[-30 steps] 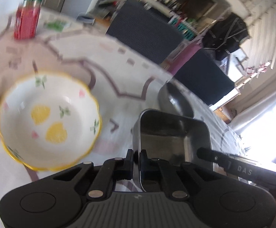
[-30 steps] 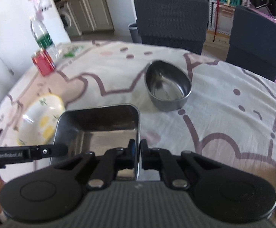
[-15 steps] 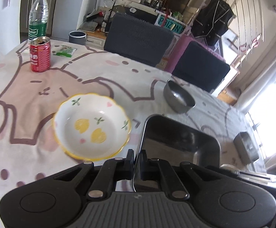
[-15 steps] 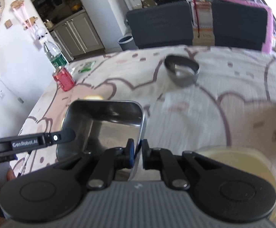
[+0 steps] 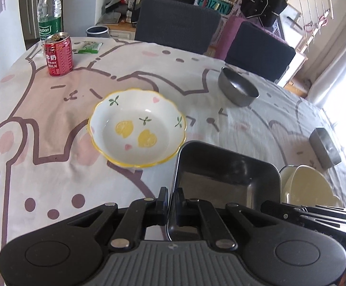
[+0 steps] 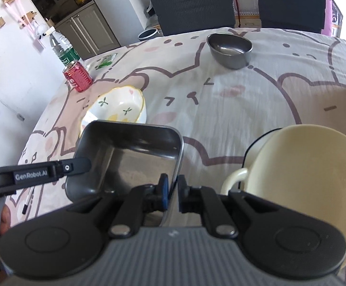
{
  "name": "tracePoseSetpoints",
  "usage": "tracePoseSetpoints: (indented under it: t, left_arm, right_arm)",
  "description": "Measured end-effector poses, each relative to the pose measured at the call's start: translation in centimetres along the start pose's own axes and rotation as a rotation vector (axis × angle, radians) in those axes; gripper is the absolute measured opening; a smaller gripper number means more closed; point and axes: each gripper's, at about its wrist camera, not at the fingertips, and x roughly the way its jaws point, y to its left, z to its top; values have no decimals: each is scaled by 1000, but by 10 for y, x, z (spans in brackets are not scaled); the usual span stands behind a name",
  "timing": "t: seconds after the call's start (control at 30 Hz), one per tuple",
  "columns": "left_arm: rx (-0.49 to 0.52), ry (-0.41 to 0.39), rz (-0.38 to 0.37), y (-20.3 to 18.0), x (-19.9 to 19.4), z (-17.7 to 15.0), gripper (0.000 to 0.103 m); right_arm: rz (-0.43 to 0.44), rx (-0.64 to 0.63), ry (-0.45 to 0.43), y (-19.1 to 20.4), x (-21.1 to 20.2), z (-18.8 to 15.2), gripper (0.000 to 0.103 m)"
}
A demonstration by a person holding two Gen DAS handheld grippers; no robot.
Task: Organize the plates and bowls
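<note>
Steel tray (image 5: 225,181), rigid, light, probably slick, held above the tablecloth (image 5: 53,128) beside the flowered bowl (image 5: 137,128): left gripper (image 5: 171,205) and right gripper (image 6: 171,190) each clamped on an opposite rim wall, the best purchase.

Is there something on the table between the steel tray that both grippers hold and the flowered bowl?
Nothing visible. The steel tray, pinched by the left gripper and right gripper, sits just beside the flowered bowl; only bare tablecloth shows around them.
</note>
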Motion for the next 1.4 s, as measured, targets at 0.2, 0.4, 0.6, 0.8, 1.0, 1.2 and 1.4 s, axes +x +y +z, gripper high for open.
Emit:
tracePoseSetpoints:
  t: [0.2, 0.4, 0.6, 0.8, 1.0, 1.2, 1.4]
  left_arm:
    - [-4, 98, 41, 9, 17, -5, 6]
    - [-11, 161, 70, 16, 30, -8, 6]
    - [-10, 216, 75, 21, 42, -12, 6]
    - [-36, 218, 54, 26, 45, -13, 11]
    - [-97, 158, 16, 35, 35, -7, 50]
    - [-196, 22, 11, 48, 21, 7, 79]
    - [-287, -57, 45, 77, 27, 21, 87]
  right_arm:
    - [-13, -29, 77, 8, 17, -4, 10]
    - [-20, -47, 143, 15, 35, -9, 10]
    - [-34, -48, 190, 16, 48, -10, 10]
    - [-29, -44, 209, 14, 54, -10, 15]
    - [-25, -54, 118, 16, 41, -7, 57]
    - [48, -36, -2, 17, 32, 9, 72]
    - [52, -21, -59, 24, 48, 38, 75]
